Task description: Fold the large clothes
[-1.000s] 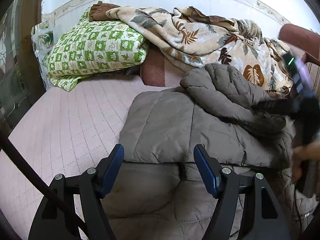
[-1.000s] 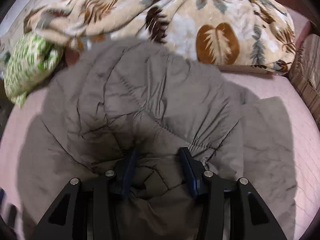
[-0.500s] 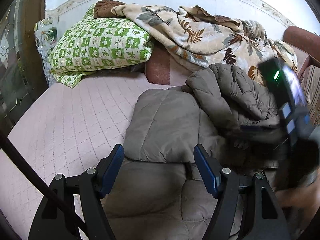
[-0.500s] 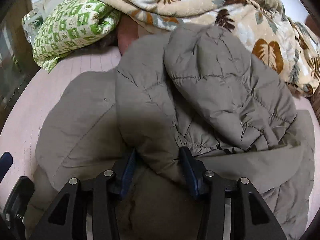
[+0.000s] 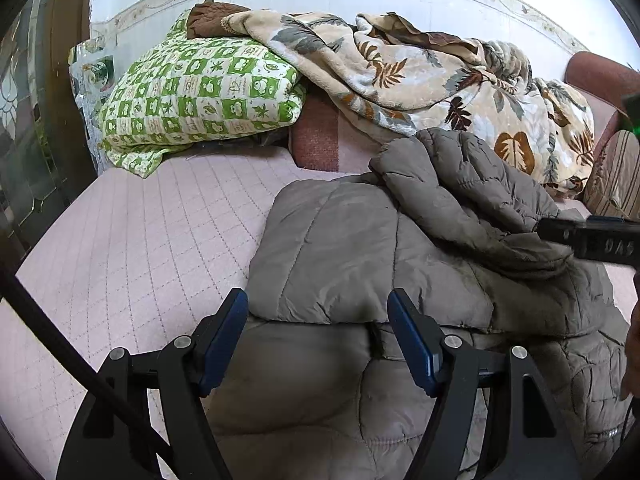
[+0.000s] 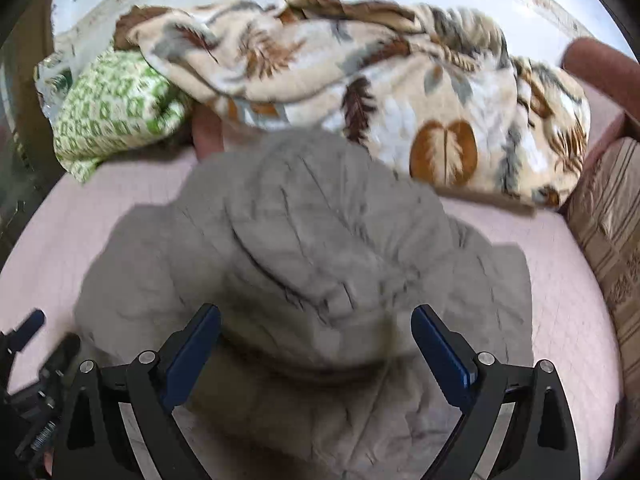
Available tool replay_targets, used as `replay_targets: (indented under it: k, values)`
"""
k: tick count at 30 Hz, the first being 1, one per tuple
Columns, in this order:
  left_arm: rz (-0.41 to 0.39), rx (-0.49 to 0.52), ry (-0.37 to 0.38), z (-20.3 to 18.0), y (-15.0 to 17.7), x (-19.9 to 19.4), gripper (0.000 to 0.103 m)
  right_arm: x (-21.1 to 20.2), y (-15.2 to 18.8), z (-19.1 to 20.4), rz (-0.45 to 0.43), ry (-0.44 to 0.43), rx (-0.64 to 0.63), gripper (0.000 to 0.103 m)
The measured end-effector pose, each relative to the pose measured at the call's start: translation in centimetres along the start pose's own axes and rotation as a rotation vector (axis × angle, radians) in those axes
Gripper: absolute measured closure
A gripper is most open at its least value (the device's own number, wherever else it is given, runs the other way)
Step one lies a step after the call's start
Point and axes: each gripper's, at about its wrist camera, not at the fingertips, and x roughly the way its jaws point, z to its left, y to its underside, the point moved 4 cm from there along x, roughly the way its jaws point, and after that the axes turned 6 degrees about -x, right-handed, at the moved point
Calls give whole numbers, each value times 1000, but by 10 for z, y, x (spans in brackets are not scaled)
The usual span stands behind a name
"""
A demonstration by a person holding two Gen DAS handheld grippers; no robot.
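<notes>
Your grey padded jacket (image 5: pixel 360 264) lies on the pink quilted bed (image 5: pixel 132 240), partly folded: one flat panel doubled over the lower body, with the hood and a sleeve (image 5: pixel 472 196) bunched on top toward the right. In the right wrist view the hood (image 6: pixel 320 240) sits dead centre, blurred.

Your left gripper (image 5: pixel 318 340) hovers over the jacket's fold edge, jaws parted; the blue pads sit either side of the fabric but do not press on it, so nothing is grasped.

Your right gripper (image 6: pixel 316 352) has just been opening and now stands released, jaws spread wide. The jacket lies below and between the pads, not pinched. In the left wrist view the right gripper (image 5: pixel 592 240) shows only as a dark bar at the right edge, over the sleeve.

Behind the jacket: a leaf-print blanket (image 5: pixel 420 76) heaped against the wall, and a green checked pillow (image 5: pixel 200 100) to its left. A striped cushion (image 6: pixel 608 220) sits at the right.
</notes>
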Motion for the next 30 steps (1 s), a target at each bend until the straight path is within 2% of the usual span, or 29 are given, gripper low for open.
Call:
replay_targets:
  k: [3,6,8,11,13,14,17,21,23,24,26,27,28,30]
  values:
    - [-7,11,-2,-1,1,2,32,3,-2,-4,1,51,-3,5]
    - [-7,17,-2,-2,1,3,32,-5,-6,-9,-49,-13,45,5]
    - [-7,16,0,-2,1,3,32,-9,-14,-11,-70,-5,71,5]
    - [-6,17,-1,-3,1,3,32,-21,-23,-5,-138,46,13,10]
    - [-8,19,-1,-3,1,3,32,-21,-26,0,-142,50,-28,14]
    - [-9,21,-2,-3,1,3,32,-18,-26,2,-136,46,-41,15]
    - [-10,26,-2,-4,1,4,32,-3,-24,12,-66,-80,-45,21]
    - [-2,28,-4,-5,2,5,32,22,-15,13,2,-73,-10,25]
    - [5,31,0,-6,3,6,32,41,-4,11,62,-47,19,32]
    - [11,36,-1,-7,4,7,31,57,5,13,125,-47,19,33]
    - [19,46,-4,-9,5,8,32,73,15,14,174,-34,14,33]
    - [22,52,-3,-11,5,6,32,71,14,15,172,-36,8,38]
    - [20,57,1,-12,5,4,32,66,12,15,163,-41,7,52]
    - [7,66,7,-14,4,-4,32,37,7,15,104,-99,25,60]
